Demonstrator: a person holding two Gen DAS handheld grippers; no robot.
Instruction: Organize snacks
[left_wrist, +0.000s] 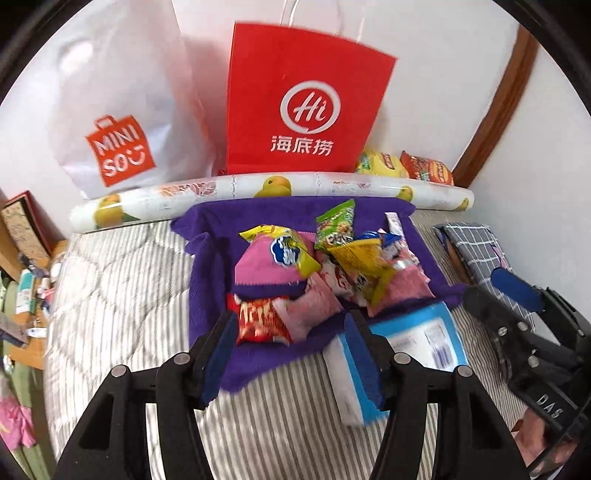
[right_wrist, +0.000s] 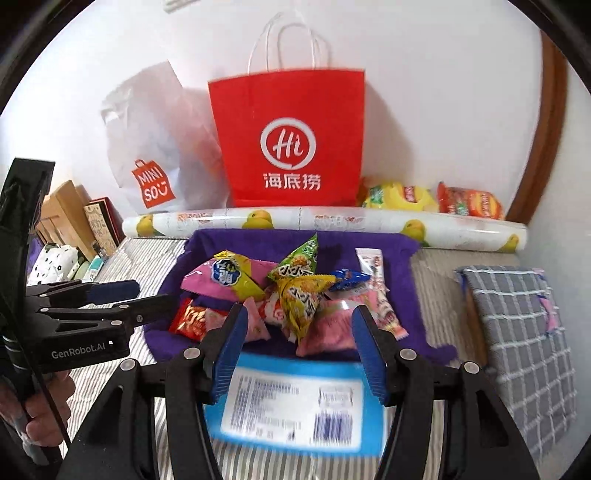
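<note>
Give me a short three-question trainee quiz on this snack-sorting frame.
1. True or false: both tongs, left and right, are open and hold nothing.
2. What do the loose snack packets lie on? A) purple cloth B) checked cushion C) bare floor
3. Fill in: the red paper bag stands behind a fruit-printed ____.

Key
1. True.
2. A, the purple cloth.
3. Roll.
</note>
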